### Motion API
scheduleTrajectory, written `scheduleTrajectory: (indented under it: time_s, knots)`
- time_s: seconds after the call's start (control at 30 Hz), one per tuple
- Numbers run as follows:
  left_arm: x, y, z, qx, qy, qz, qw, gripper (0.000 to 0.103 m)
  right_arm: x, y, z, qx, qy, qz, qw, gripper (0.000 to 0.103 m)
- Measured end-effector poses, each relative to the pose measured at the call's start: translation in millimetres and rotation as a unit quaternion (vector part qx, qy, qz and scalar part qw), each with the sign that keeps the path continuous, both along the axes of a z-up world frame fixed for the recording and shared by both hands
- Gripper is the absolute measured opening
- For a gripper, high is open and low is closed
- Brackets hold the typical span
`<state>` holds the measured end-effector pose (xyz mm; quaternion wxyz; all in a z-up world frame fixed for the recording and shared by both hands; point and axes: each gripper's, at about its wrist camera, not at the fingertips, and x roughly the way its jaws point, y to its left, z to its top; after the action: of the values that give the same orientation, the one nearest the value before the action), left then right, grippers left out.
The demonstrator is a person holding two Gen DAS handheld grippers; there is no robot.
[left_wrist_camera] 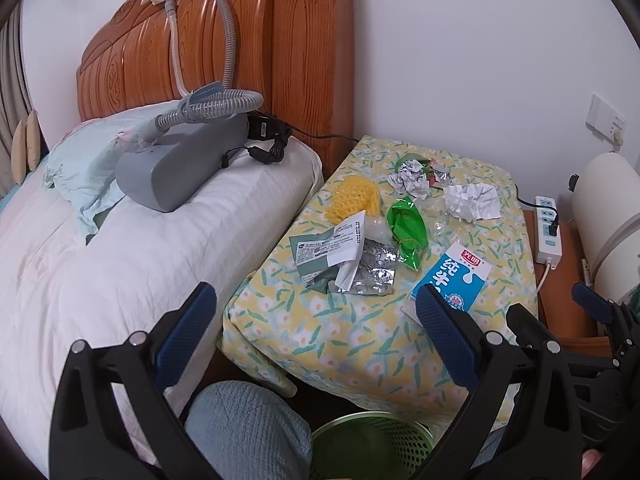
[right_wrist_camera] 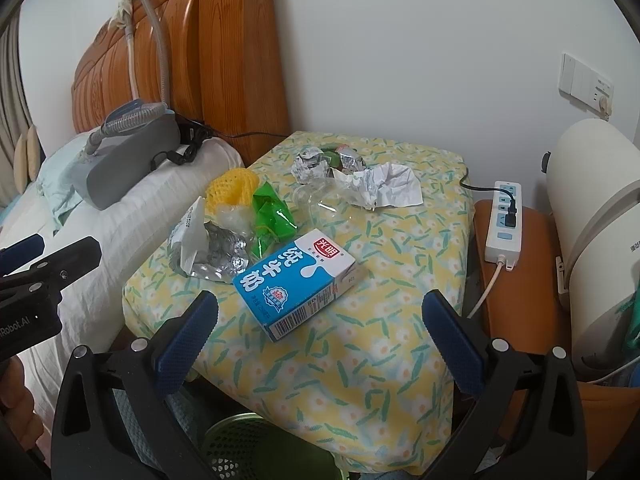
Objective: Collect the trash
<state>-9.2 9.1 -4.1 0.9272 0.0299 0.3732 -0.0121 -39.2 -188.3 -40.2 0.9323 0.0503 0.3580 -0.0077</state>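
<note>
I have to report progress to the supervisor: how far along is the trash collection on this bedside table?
Nothing looks done yet. The left gripper and right gripper hover with jaws open, holding nothing. The milk carton, green wrapper, yellow net, blister packs and crumpled paper all lie on the table. The green bin waits below.

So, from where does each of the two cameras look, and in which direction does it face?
Left wrist: sits on the left gripper, open, facing forward and down over the bed edge toward the floral table; a knee in blue fabric and the right gripper show.
Right wrist: sits on the right gripper, open, facing the milk carton; the left gripper shows at the left edge.
Shared: milk carton, green wrapper, green bin.
</note>
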Motion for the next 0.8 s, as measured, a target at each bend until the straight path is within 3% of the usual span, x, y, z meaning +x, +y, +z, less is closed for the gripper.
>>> scheduleTrajectory:
  time_s: [0.8]
  knots:
    - [-2.0, 1.5, -5.2, 0.0, 0.006, -0.001, 1.0, 0.095, 1.4, 2.6, -4.5, -0.003, 0.008, 0.002, 1.0, 0.101]
